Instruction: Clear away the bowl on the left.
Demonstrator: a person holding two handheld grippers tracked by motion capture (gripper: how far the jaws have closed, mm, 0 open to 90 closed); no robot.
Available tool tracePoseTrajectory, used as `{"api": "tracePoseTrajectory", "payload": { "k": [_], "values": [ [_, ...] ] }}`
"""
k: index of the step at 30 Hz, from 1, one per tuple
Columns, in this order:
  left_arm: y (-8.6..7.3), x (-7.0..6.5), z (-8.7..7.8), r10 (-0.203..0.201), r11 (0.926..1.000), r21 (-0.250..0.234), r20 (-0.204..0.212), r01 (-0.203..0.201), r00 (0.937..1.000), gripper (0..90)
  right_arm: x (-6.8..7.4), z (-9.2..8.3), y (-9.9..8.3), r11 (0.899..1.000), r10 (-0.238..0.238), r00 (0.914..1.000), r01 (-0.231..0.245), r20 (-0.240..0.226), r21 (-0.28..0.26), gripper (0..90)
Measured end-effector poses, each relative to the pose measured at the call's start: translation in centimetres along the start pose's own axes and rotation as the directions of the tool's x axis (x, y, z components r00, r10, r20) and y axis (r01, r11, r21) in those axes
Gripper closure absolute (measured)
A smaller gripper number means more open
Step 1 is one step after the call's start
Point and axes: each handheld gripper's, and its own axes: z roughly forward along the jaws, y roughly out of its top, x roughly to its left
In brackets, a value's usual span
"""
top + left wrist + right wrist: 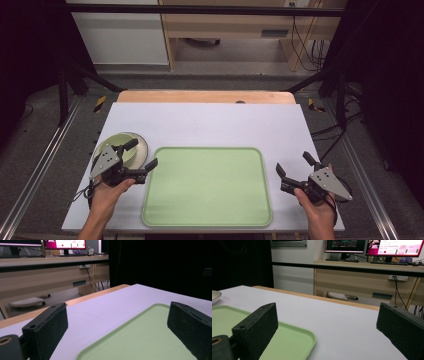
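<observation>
high view: the left gripper (141,155) hovers over the right rim of a small green bowl (120,145) that sits on a white plate (142,145), at the left of the white table (210,122) and just beside the empty green tray (207,186). its jaws stand wide apart and hold nothing. the right gripper (295,167) waits at the tray's right edge, jaws likewise spread and empty. the step in hand appears to be picking up the bowl, probably to move it onto the tray. to do it well, lower one jaw inside the rim and one outside, close squarely on the wall, then lift straight so the plate beneath is not dragged. the raised lip of the tray is the one obstacle on the short path; the bowl must pass above it. left gripper view: the tray (140,340) lies between the open jaws.
</observation>
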Motion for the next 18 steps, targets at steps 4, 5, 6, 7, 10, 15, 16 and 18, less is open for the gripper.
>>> {"api": "tracePoseTrajectory", "payload": {
  "k": [4,5,6,7,10,15,16,18],
  "values": [
    [0.05,0.14,-0.03,-0.011,0.9999,0.012,0.002,0.011,0.9999,3.6,-0.17,-0.20,-0.52,1.000,-0.008,1.0000,0.008,0.004,0.016,4.2],
    [0.07,0.15,-0.04,-0.008,0.9999,0.013,0.004,0.008,1.0000,3.6,-0.21,-0.25,-0.55,1.000,-0.009,0.9999,0.009,0.007,0.017,4.2],
    [0.10,0.19,-0.06,0.000,0.9998,0.018,0.007,0.000,1.0000,3.9,-0.25,-0.28,-0.55,1.000,-0.012,0.9999,0.012,0.011,0.016,4.2],
    [0.10,0.19,-0.06,0.000,0.9998,0.018,0.007,0.000,1.0000,4.6,-0.25,-0.28,-0.55,1.000,-0.012,0.9999,0.012,0.011,0.016,4.2],
    [0.19,0.20,-0.03,0.007,0.9999,0.015,-0.005,-0.007,1.0000,5.4,-0.35,-0.39,-0.55,1.000,0.000,0.9997,-0.001,0.026,0.013,4.6],
    [0.37,0.55,-0.29,0.006,0.9998,0.020,-0.018,-0.006,0.9998,5.5,-0.28,-0.29,-0.61,1.000,-0.003,0.9993,0.002,0.037,0.017,5.2],
    [0.41,0.66,-0.36,0.006,0.9998,0.017,-0.023,-0.005,0.9997,5.7,-0.30,-0.29,-0.62,1.000,-0.004,0.9992,0.003,0.039,0.018,5.2],
    [0.49,0.79,-0.48,0.001,0.9998,0.019,-0.029,0.000,0.9996,6.6,-0.33,-0.30,-0.63,1.000,-0.005,0.9992,0.004,0.041,0.019,5.2]
  ]
}}
